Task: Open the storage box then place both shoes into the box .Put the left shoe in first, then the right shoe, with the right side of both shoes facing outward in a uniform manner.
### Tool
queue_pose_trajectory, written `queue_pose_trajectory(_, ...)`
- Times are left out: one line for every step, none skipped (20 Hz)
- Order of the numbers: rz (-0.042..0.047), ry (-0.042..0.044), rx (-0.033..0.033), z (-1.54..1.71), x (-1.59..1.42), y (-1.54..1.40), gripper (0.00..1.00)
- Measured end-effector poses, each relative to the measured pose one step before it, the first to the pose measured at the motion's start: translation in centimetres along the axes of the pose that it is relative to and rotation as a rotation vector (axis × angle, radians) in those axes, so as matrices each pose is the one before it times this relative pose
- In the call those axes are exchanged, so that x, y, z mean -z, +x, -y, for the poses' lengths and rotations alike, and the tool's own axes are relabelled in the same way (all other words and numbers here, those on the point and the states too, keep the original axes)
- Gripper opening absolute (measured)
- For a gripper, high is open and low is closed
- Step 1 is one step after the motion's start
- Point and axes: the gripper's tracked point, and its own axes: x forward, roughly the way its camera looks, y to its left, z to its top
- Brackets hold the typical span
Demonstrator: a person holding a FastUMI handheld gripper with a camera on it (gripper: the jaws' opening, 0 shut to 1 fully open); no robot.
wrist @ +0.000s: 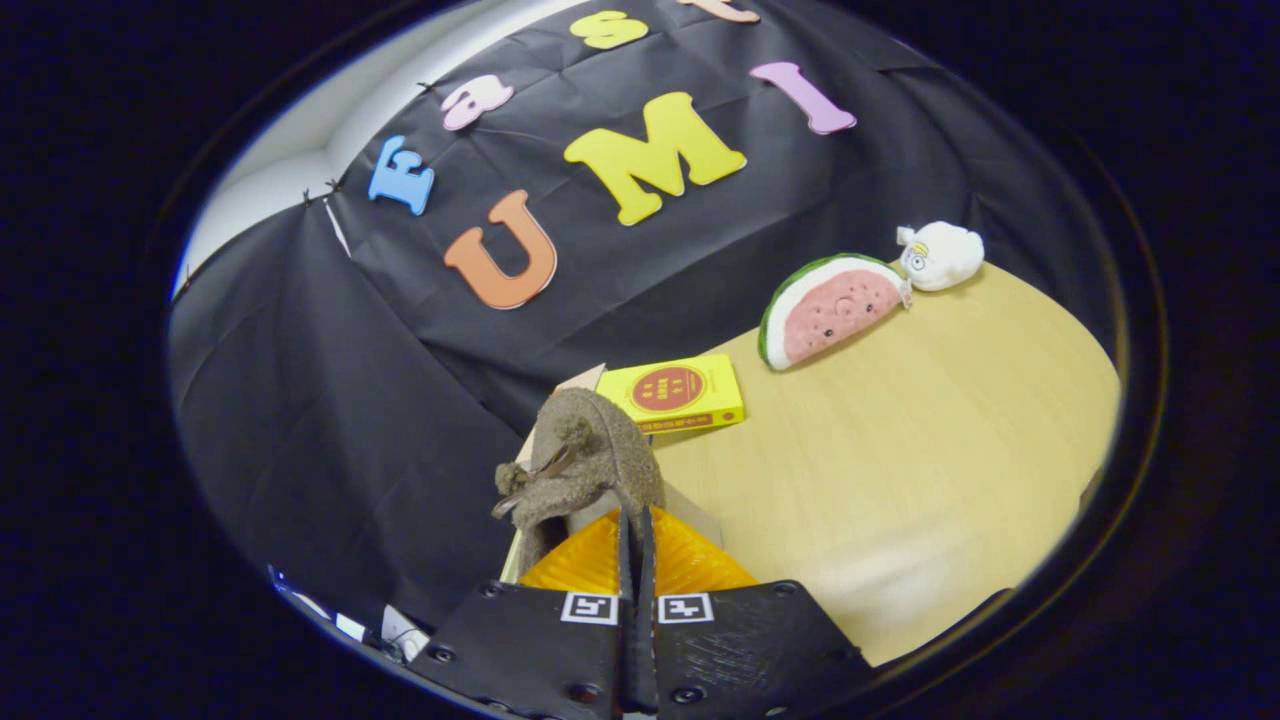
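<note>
A light wooden table occupies the booth, and a black cloth wall hangs directly behind its far edge, creased in broad folds. Above the cloth wall, a pale white surface is visible where the cloth ends. Lighting is even across the table, with a soft bright patch on the tabletop nearest the camera.

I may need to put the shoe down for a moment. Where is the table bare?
The fingers are shut on the brown shoe. Bare wood table spreads beyond them, bordered by the yellow book, the watermelon plush and the white plush. It is crowded right at the fingers.
</note>
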Motion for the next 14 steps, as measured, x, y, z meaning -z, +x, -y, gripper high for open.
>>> queue_pose_trajectory(-0.00232,-0.00135,0.00170,-0.632,0.598,0.521,0.00)
queue_pose_trajectory(-0.00297,-0.00364,0.00398,-0.351,1.142,-0.203,0.00)
queue_pose_trajectory(-0.00385,-0.00104,0.00819,-0.265,0.569,0.541,0.00)
queue_pose_trajectory(-0.00538,-0.00032,0.01009,-0.213,0.607,0.564,0.00)
queue_pose_trajectory(-0.00399,0.00072,0.01370,-0.085,0.435,0.637,0.00)
queue_pose_trajectory(-0.00646,-0.00272,0.00985,-0.247,0.652,0.524,0.00)
queue_pose_trajectory(0.00387,-0.00148,0.00389,-0.383,0.281,0.456,0.00)
queue_pose_trajectory(0.00918,-0.00494,0.00628,-0.424,0.109,0.224,0.00)
queue_pose_trajectory(0.00726,-0.00713,0.00268,-0.537,0.181,0.083,0.00)
queue_pose_trajectory(0.00477,-0.00763,-0.00064,-0.738,0.411,0.012,0.00)
queue_pose_trajectory(-0.00150,-0.00460,-0.00844,-0.711,0.357,-0.039,0.00)
queue_pose_trajectory(-0.00192,-0.00001,-0.01055,-0.707,0.351,0.016,0.00)
queue_pose_trajectory(-0.00067,0.00095,-0.00758,-0.456,0.229,0.035,0.00)
queue_pose_trajectory(0.00009,0.00113,-0.00239,-0.198,0.224,-0.009,0.00)
